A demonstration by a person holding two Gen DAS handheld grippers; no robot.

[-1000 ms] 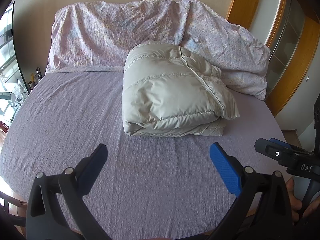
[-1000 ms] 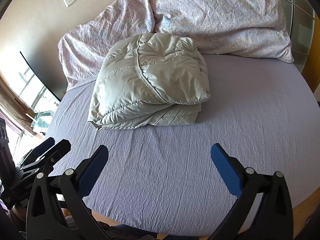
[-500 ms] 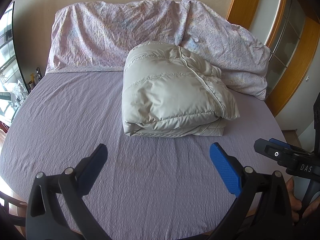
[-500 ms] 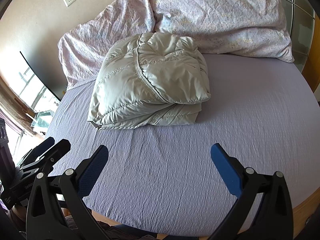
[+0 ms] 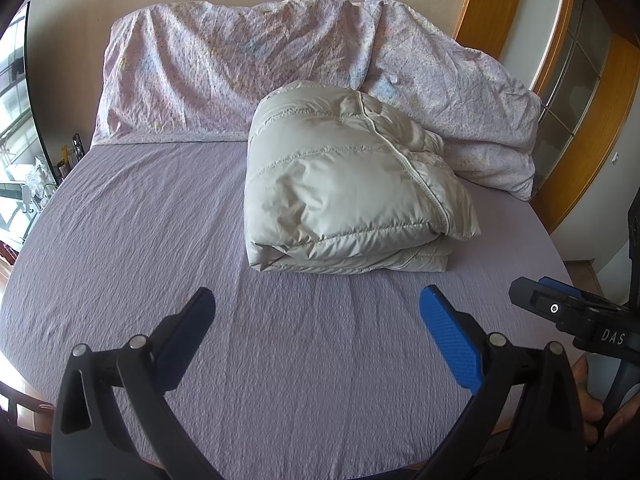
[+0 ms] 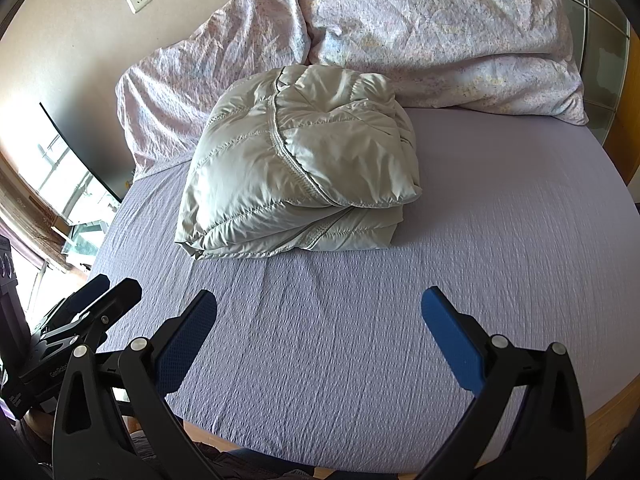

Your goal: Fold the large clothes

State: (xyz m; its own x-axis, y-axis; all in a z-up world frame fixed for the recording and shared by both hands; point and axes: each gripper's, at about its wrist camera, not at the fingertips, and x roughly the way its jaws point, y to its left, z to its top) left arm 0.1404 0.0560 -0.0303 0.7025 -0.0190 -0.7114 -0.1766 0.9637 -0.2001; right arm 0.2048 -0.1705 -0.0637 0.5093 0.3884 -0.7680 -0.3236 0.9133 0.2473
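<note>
One pale grey quilted down jacket (image 5: pixel 344 192) lies folded into a compact, puffy bundle on the far half of the bed (image 5: pixel 140 240), its far edge touching the two floral pillows (image 5: pixel 240 68) at the headboard end. The bed carries a lilac crinkled sheet. The left gripper (image 5: pixel 316 320) and right gripper (image 6: pixel 320 316) both hover over the near sheet, well apart from the jacket, jaws spread wide and holding nothing.
</note>
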